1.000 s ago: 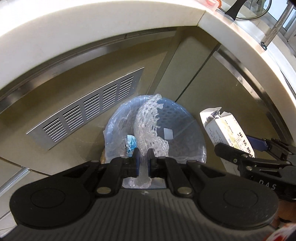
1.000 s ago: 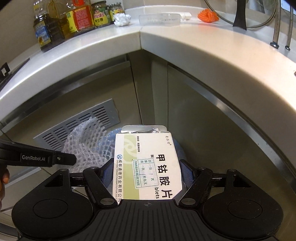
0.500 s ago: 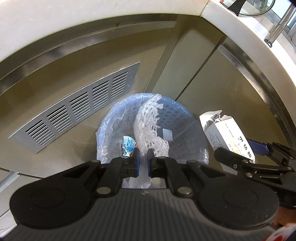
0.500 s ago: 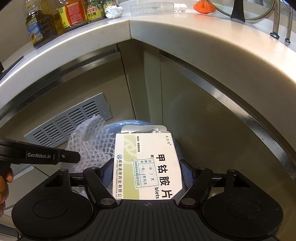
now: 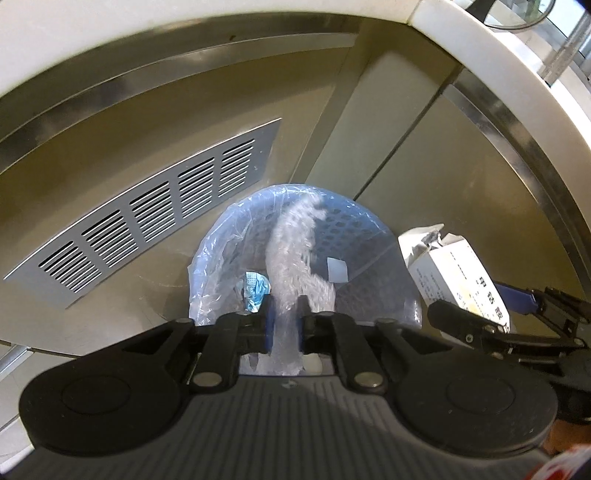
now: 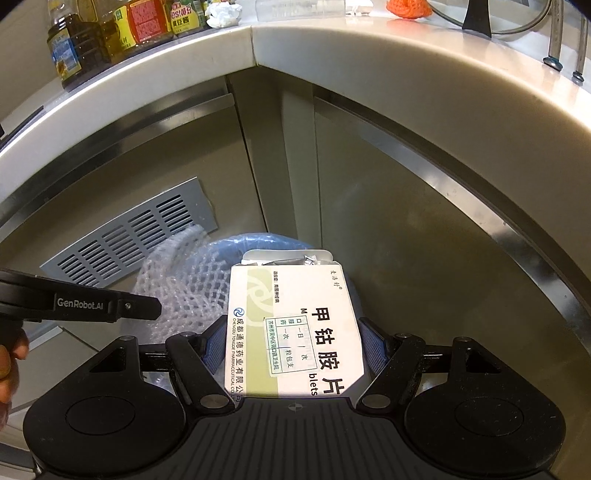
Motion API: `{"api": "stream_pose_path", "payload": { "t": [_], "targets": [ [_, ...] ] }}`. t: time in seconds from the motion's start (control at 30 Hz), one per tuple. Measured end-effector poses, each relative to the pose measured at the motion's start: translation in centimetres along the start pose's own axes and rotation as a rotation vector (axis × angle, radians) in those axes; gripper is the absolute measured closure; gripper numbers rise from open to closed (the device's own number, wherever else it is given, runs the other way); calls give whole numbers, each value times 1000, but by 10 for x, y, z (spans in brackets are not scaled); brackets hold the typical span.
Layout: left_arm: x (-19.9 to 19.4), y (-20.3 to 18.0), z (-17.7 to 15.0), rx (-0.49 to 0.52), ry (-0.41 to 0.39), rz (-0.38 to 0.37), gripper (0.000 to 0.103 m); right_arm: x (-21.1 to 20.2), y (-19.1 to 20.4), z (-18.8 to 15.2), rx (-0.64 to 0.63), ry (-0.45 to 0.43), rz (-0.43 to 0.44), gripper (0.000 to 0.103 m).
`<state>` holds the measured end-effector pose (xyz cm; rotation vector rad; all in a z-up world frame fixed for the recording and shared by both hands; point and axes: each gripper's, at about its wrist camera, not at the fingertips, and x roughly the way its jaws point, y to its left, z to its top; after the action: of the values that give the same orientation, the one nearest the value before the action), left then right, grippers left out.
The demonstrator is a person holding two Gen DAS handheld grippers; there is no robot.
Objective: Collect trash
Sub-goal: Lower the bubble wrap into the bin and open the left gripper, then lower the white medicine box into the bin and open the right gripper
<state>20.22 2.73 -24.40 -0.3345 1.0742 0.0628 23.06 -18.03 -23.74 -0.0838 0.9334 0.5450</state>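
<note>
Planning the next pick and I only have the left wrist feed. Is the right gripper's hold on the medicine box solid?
Observer: Looks solid. The right gripper has a blue pad pressed against each side of the medicine box.
Operator: Is the box empty?
Observer: No. Its top flap is open and a foil blister strip shows inside.
Operator: Any trash on the countertop?
Observer: Yes. A crumpled white paper sits on the countertop beside the sauce bottles.
Operator: Anything else?
Observer: An orange net lies farther right, near the glass lid.
</note>
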Motion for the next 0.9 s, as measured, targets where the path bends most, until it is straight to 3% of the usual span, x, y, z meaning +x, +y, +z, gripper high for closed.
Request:
{"api": "stream_pose_path", "payload": {
  "t": [0.07, 0.57, 0.9],
  "targets": [
    [-2, 0, 0, -4, -10, 5, 81, 1, 0, 0, -1, 3, 3, 31],
    [-35, 11, -9, -37, -44, 19, 81, 6, 9, 2, -8, 0, 16, 31],
    [-35, 21, -16, -53, -50, 25, 81, 22, 19, 4, -7, 4, 22, 31]
  ]
}}
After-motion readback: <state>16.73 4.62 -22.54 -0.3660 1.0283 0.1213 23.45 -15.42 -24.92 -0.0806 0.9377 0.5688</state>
